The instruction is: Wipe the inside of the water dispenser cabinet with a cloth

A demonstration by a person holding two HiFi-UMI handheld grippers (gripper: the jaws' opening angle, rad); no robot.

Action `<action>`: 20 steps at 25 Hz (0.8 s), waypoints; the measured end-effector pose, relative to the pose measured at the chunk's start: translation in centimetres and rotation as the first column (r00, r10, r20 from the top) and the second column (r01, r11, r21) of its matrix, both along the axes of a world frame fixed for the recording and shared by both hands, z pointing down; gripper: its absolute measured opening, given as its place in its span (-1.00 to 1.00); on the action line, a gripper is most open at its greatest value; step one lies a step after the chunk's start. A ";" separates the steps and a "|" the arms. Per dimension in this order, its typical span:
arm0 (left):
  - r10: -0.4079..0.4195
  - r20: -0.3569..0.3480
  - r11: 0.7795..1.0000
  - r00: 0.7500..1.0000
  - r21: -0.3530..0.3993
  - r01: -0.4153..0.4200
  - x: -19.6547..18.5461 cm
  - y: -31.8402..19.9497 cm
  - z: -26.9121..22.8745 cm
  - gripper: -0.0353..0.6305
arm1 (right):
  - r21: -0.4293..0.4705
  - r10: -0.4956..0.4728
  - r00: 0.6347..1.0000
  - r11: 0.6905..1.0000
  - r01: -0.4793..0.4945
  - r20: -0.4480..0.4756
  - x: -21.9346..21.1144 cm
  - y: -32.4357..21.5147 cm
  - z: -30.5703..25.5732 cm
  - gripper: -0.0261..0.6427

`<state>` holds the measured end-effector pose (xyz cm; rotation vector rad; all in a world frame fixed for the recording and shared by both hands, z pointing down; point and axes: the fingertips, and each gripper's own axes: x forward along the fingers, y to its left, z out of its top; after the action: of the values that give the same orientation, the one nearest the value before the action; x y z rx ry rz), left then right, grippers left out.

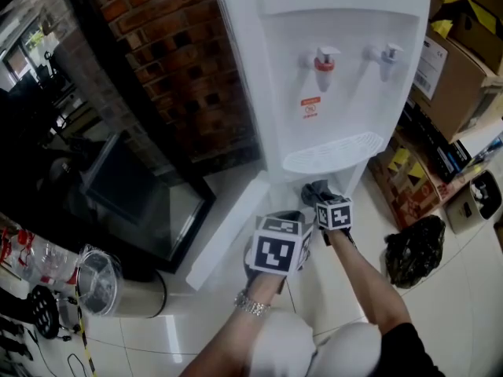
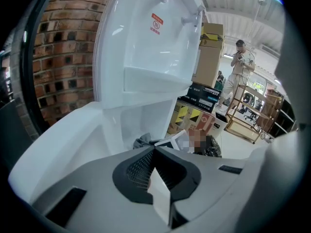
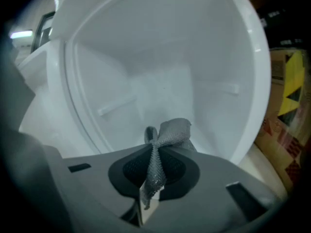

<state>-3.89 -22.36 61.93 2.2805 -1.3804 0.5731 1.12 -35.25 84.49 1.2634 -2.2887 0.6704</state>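
The right hand-held gripper point(image 3: 153, 171) is clamped on a grey mesh-weave cloth point(image 3: 171, 131), whose bunched end sits at the mouth of the smooth white plastic cabinet point(image 3: 160, 76) (door point(image 1: 228, 230) swung open). The left hand-held gripper point(image 2: 158, 181) has its ribbed jaws together, empty, beside the opening.

Cabinet point(image 3: 160, 72) cavity open ahead; door point(image 1: 228, 230) left, boxes point(image 1: 413, 191) right.

cloth point(image 3: 167, 132) at cabinet point(image 3: 160, 81) opening; door point(image 1: 228, 230) open leftward; boxes point(image 1: 460, 77) right.
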 end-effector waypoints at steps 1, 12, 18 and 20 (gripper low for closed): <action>0.002 -0.003 1.000 1.000 0.001 -0.002 0.1 0.0 0.0 -0.89 | -0.005 0.033 0.999 0.999 -0.033 -0.003 1.3 -0.4 0.1 -0.86; 0.021 0.005 1.000 1.000 -0.002 -0.021 0.6 0.1 0.0 -0.89 | 0.112 -0.019 0.995 0.994 0.008 0.100 -1.9 -0.3 -4.5 -0.86; 0.010 0.011 1.000 1.000 0.001 -0.010 -0.1 0.1 -0.1 -0.89 | 0.104 -0.152 0.984 0.984 0.142 0.090 -6.7 1.1 -2.3 -0.86; 0.010 0.012 1.000 1.000 0.001 -0.010 -0.1 0.1 -0.1 -0.89 | 0.089 -0.137 0.988 0.987 0.131 0.065 -5.9 0.9 -1.3 -0.86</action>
<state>-4.03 -22.25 61.86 2.2897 -1.3757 0.5910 -4.81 -34.30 83.14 1.1269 -2.4586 0.5857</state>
